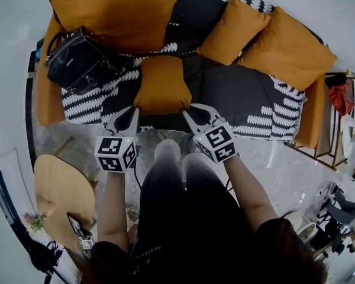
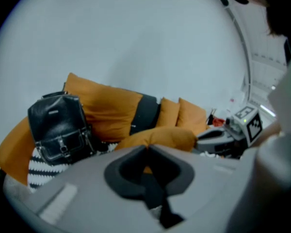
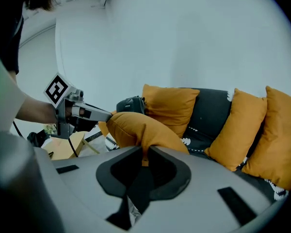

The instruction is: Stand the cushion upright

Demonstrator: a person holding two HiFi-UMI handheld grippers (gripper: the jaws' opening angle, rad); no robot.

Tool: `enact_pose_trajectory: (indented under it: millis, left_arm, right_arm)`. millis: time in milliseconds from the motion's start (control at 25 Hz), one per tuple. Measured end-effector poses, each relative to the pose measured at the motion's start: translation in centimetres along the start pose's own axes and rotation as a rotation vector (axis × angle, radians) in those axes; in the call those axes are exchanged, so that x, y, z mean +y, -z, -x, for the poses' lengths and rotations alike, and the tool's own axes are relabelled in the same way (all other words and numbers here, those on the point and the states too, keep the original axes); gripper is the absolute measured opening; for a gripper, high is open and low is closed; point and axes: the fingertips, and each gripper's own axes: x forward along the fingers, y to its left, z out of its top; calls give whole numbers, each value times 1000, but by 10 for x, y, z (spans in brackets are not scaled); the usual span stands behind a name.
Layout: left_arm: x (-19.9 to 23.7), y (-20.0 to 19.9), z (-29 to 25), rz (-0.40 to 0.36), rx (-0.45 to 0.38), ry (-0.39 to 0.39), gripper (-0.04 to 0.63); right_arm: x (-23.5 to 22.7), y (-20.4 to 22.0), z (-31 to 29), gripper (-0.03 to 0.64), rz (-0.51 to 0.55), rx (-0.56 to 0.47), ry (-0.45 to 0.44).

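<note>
Pale wall and glossy floor framed a black-and-white sofa [image 1: 248, 93], and the cushion [image 1: 161, 84] was found at the middle of the seat's front edge, taken by its two near corners. The left claw [image 1: 132, 111] was seen nearly closed, with only a pinch of orange fabric between its jaws. The right claw [image 1: 190, 109] was clamped a little wider on the seam at the other corner.

Judged by its sag and its folds, the cushion was reckoned soft, light and floppy. No risk of breakage was seen, though the fabric could be expected to slip from a thin pinch. A deeper bite on the corners, stuffing included, was judged the safer hold. Propping against the backrest would likely be needed, since a soft cushion tends to slump forward.

Counts were taken:
- One held cushion.
- Three more orange ones along the back edge: a large cushion [image 1: 115, 16] at the left, a middle cushion [image 1: 234, 28] and an end cushion [image 1: 287, 49] at the right.
- One black bag [image 1: 80, 61] at the seat's left end.
- Two claws.
</note>
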Motion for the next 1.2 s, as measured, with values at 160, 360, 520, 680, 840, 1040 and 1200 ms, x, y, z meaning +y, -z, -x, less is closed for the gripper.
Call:
enact_pose_trajectory:
  millis: [160,360,520,680,840,1040,1200]
  left_arm:
    - [-1,-34,-2,-24,-56,18,25]
    - [-4,-74,1,-52,-107,51,25]
    - [-13,-99,5,-70,-132,91,25]
    - [-22,-118,2,-97,-151,125,25]
    - [-31,-135,-6,-107,-161,133,25]
    - [-40,-158,-20,-118,-169,130,25]
    - [-43,-168,-31,-122,-157,122,25]
  right_arm:
    - [-13,-34,7,40,-10,-68,35]
    - [-22,-70,22,40,-27,-137,80]
    - [-28,-91,38,40,-23,-172,130]
    - [-37,-105,50,40,-14,-194,175]
    - [-52,-116,58,40,-19,-204,196]
    - [-74,-128,64,40,-30,-217,187]
    - [-88,-130,63,40,-64,-210,178]
